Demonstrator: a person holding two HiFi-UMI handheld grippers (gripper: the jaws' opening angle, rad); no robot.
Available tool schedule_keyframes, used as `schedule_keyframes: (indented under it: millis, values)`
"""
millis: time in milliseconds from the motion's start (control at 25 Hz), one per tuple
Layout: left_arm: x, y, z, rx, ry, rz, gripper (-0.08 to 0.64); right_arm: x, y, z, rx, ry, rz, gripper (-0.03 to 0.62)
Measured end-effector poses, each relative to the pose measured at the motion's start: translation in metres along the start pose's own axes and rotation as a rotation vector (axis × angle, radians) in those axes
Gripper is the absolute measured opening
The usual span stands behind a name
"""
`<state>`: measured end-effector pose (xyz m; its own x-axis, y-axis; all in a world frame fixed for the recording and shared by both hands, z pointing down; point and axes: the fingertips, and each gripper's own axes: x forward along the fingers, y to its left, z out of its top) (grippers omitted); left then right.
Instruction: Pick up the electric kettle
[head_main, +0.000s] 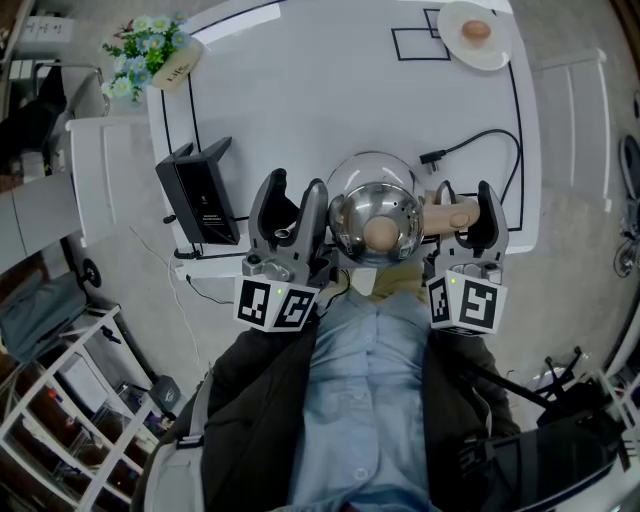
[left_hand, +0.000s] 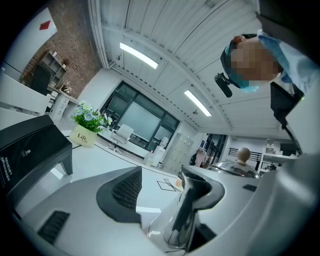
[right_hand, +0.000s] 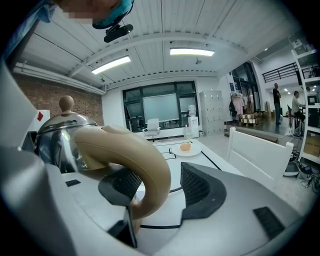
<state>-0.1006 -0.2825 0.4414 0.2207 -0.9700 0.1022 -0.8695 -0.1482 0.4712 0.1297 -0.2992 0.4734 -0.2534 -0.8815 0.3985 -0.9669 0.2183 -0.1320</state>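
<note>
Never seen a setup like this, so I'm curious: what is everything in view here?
electric kettle: 1, shiny steel with tan handle and knob, table's near edge
box: 1, black, left of kettle
flower pot: 1, white, green leaves, far left corner
plate: 1, white, far right corner, carrying one orange-brown food item
cable: 1, black, right of kettle
table: 1, white with black lines
left gripper: 1, grey, open beside kettle's left
right gripper: 1, grey, open around kettle's handle
</note>
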Motion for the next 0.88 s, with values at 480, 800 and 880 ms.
schedule_keyframes:
  millis: [480, 800, 880]
  values:
    - [0.005, -0.008, 0.004, 0.011, -0.015, -0.036, 0.177, 0.008, 0.010, -0.004, -0.060, 0.007, 0.085, 0.146]
    - [0.006, -0.015, 0.001, 0.034, -0.007, -0.046, 0.040, 0.008, 0.011, -0.004, -0.069, 0.005, 0.098, 0.144]
    - [0.006, -0.017, 0.001, 0.038, -0.006, -0.047, 0.013, 0.008, 0.011, -0.004, -0.069, 0.006, 0.100, 0.144]
